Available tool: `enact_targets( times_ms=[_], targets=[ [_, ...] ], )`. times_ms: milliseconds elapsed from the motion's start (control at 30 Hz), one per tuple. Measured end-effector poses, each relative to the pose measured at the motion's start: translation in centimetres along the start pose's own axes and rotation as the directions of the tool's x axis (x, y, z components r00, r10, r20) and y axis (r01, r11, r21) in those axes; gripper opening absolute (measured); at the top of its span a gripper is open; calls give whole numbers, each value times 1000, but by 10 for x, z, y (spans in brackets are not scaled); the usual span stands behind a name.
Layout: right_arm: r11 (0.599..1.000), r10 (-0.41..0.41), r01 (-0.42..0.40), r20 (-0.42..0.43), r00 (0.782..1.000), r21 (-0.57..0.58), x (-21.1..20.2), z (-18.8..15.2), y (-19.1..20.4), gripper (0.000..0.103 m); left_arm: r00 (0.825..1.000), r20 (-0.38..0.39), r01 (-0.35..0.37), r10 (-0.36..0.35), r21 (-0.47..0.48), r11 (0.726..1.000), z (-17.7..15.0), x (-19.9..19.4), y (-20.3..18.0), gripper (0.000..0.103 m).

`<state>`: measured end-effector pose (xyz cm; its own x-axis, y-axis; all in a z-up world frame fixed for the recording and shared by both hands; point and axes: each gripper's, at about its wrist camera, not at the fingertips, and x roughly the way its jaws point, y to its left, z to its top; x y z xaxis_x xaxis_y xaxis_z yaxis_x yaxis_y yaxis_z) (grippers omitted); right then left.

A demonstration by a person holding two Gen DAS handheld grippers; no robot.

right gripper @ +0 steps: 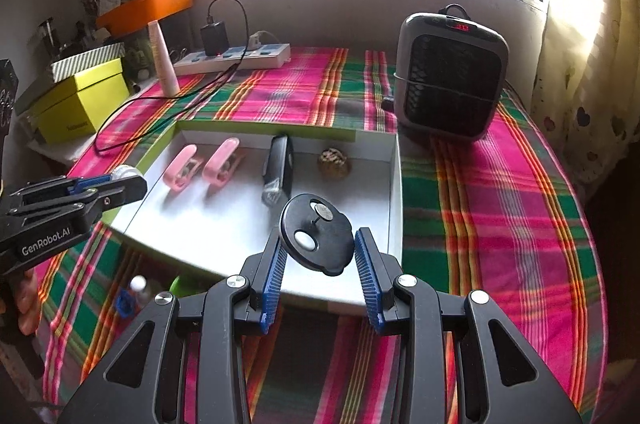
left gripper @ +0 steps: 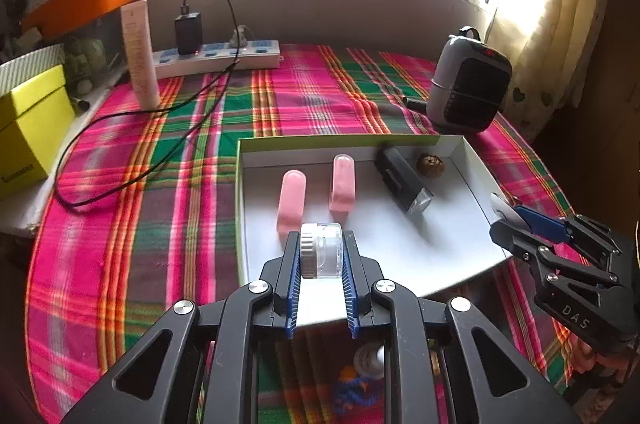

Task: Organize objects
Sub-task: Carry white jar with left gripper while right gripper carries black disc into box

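A shallow white box (left gripper: 476, 180) (right gripper: 394, 184) lies on the plaid table. In it are two pink clips (left gripper: 292, 202) (right gripper: 222, 160), a black flashlight (left gripper: 402, 180) (right gripper: 278, 168) and a walnut (left gripper: 430, 165) (right gripper: 334, 162). My left gripper (left gripper: 322, 252) is shut on a small clear jar with a white lid (left gripper: 322, 250) (right gripper: 124, 173), held over the box's near left part. My right gripper (right gripper: 318, 244) is shut on a black round disc (right gripper: 316, 234), held over the box's near edge; the disc's pale edge (left gripper: 504, 210) shows in the left wrist view.
A grey heater (left gripper: 468, 80) (right gripper: 450, 76) stands behind the box at the right. A power strip with charger and cable (left gripper: 216, 54) (right gripper: 236, 56), a tall pink tube (left gripper: 140, 52) (right gripper: 164, 62) and a yellow box (left gripper: 28, 128) (right gripper: 80, 100) are at the back left.
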<state>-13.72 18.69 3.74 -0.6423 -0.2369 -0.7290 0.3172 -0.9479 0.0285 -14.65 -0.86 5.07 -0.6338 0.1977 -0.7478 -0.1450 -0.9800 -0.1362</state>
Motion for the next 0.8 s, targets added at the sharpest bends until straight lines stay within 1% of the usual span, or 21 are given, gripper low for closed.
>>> enact_targets(
  times_ms=[133, 333, 433, 800],
  targets=[
    [1000, -8, 8, -21, 1000, -2, 14, 7, -4, 36, 1000, -12, 2, -2, 7, 1000, 8, 13, -2, 17],
    [1000, -19, 18, -46, 999, -11, 31, 16, -6, 36, 999, -36, -3, 4, 25, 1000, 14, 29, -5, 17],
    [1000, -20, 19, -56, 998, -19, 37, 19, -7, 36, 999, -49, -5, 6, 20, 1000, 15, 35, -4, 17],
    [999, -26, 23, -95, 995, -39, 56, 23, -7, 36, 998, -56, -12, 13, 25, 1000, 18, 44, -2, 17]
  ],
)
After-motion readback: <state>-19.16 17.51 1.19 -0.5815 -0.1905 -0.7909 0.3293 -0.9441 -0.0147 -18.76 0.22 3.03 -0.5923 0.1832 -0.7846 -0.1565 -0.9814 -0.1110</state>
